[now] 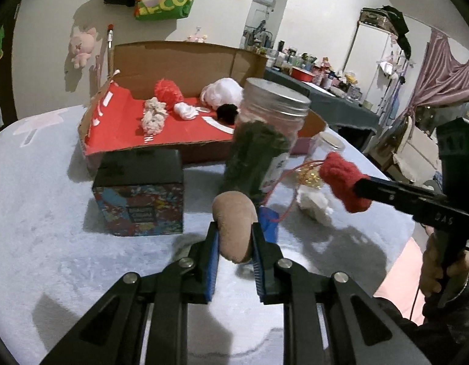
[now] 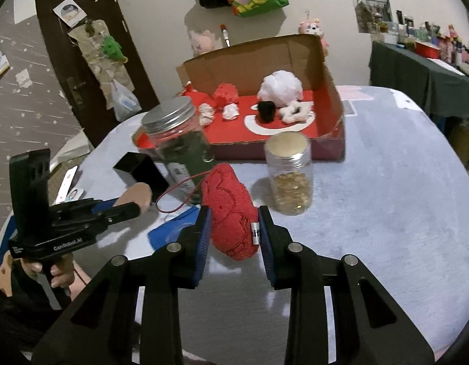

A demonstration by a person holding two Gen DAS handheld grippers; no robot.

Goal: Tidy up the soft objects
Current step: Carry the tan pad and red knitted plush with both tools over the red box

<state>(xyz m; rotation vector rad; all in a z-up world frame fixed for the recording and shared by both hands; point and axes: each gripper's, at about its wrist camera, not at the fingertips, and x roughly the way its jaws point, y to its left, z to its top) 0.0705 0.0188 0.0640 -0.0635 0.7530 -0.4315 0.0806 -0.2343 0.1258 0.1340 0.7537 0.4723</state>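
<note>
Between the blue pads of the left claw (image 1: 234,237), at 6 o'clock of the left wrist view: a tan plush piece (image 1: 234,228), pinched tight, lifted clear of the grey-blue bench (image 1: 51,213). In the right claw (image 2: 234,228), likewise clamped: a red knitted pouch (image 2: 231,216), red cord trailing toward 9 o'clock. Just beyond, at 12 o'clock: a lidded jar of dark green stuff (image 1: 261,140); at 2 o'clock, a smaller jar of gold bits (image 2: 290,176). Farther back: an open cardboard box (image 2: 264,57) with red floor, holding red, white and black pom-poms. At 10 o'clock: a patterned black cube box (image 1: 138,194).
</note>
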